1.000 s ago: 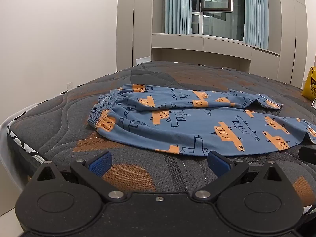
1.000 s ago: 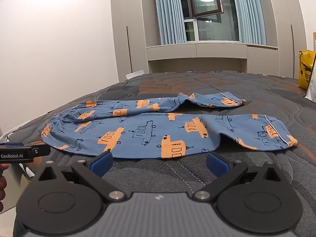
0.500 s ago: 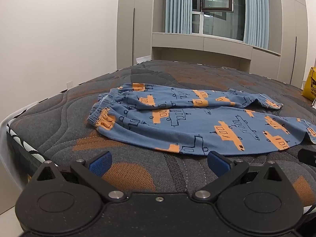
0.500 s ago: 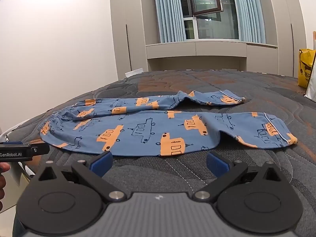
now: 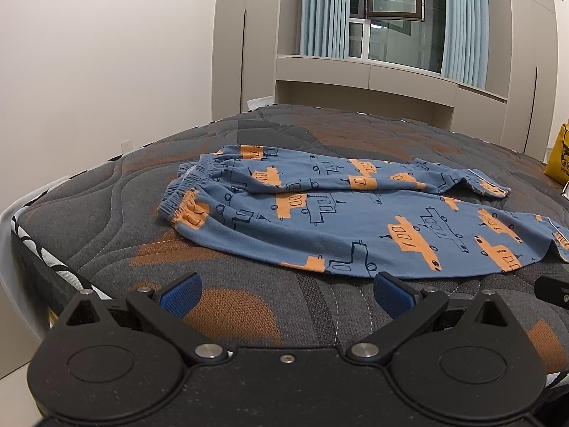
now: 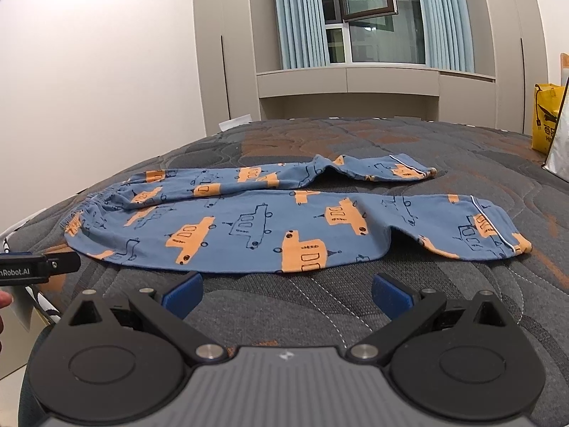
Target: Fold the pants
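Observation:
Blue pants (image 5: 338, 213) with orange vehicle prints lie spread flat on the mattress, waistband at the left, both legs running right; they also show in the right wrist view (image 6: 284, 220). The far leg is narrower and slightly bunched. My left gripper (image 5: 286, 290) is open and empty, just short of the near edge of the pants, toward the waistband end. My right gripper (image 6: 284, 290) is open and empty, just short of the near leg's edge, toward the middle and cuff end.
The dark grey and orange quilted mattress (image 5: 231, 309) has its left edge close by (image 5: 32, 220). A yellow bag (image 6: 546, 121) stands at the far right. Cabinets and a curtained window (image 6: 362, 17) are behind. The left gripper's body (image 6: 35, 267) shows at the left.
Both grippers have moved slightly closer to the near edge of the pants. The pants have not moved.

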`<act>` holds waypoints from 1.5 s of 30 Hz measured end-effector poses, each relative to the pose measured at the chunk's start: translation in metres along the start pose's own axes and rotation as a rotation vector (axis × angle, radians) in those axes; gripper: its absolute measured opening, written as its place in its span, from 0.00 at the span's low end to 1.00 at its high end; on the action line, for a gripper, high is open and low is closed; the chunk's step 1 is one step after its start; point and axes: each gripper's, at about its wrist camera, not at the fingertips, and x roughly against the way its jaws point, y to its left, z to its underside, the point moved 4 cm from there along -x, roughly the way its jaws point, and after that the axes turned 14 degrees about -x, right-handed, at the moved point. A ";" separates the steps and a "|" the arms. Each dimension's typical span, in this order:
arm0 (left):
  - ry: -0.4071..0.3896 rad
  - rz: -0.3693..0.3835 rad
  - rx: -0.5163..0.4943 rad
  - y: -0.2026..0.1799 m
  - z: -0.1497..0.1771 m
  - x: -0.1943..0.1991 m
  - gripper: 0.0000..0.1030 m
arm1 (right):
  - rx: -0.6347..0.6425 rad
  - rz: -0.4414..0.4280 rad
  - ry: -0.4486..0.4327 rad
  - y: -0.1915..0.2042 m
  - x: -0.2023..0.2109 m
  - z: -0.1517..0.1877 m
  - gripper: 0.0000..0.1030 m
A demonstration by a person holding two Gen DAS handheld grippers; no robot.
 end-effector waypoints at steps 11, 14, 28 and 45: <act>0.007 0.005 -0.001 -0.002 0.000 0.002 1.00 | -0.003 0.003 0.004 -0.001 0.000 0.000 1.00; 0.010 0.013 0.003 -0.001 0.000 0.002 1.00 | 0.001 0.004 0.006 -0.001 0.000 0.000 1.00; 0.011 0.013 0.003 -0.001 0.000 0.002 1.00 | 0.001 0.005 0.007 0.000 0.000 0.000 1.00; 0.038 -0.049 -0.040 0.006 -0.021 -0.009 1.00 | -0.026 -0.036 -0.036 -0.001 0.003 -0.002 1.00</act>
